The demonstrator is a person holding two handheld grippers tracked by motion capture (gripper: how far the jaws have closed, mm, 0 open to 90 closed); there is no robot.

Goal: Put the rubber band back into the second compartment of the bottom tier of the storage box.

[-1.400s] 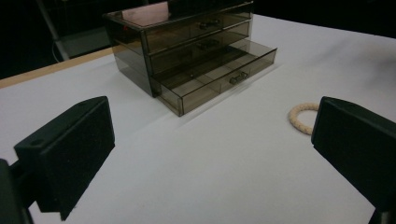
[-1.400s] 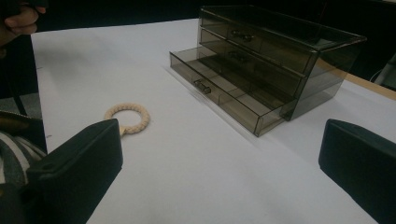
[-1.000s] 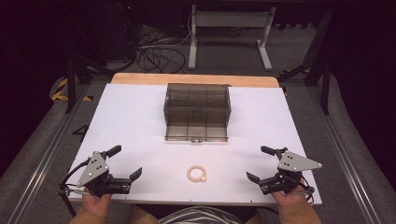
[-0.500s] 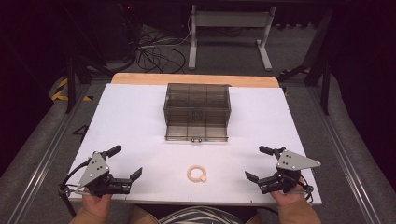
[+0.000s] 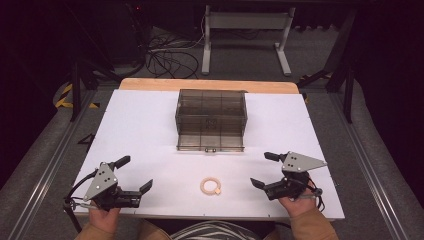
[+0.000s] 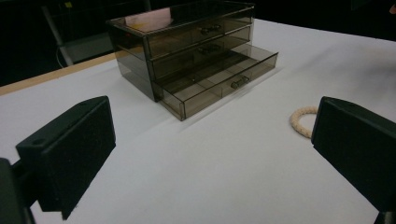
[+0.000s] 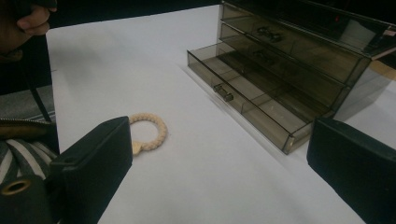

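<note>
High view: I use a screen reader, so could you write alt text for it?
A person's two hands hold the left gripper and right gripper with jaws open over a white table. A cream braided ring lies between them, in front of a smoky clear drawer box with its bottom drawer pulled open.

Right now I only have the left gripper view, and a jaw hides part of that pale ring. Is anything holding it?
Observer: No. The braided ring lies free on the white table.
Operator: And my other hand?
Observer: The right gripper sits to the right of the ring and apart from it. Its jaws are wide and have just been closing a little, with nothing between them.
Operator: Anything attached to the ring?
Observer: Yes, a small round bead on its near side.
</note>
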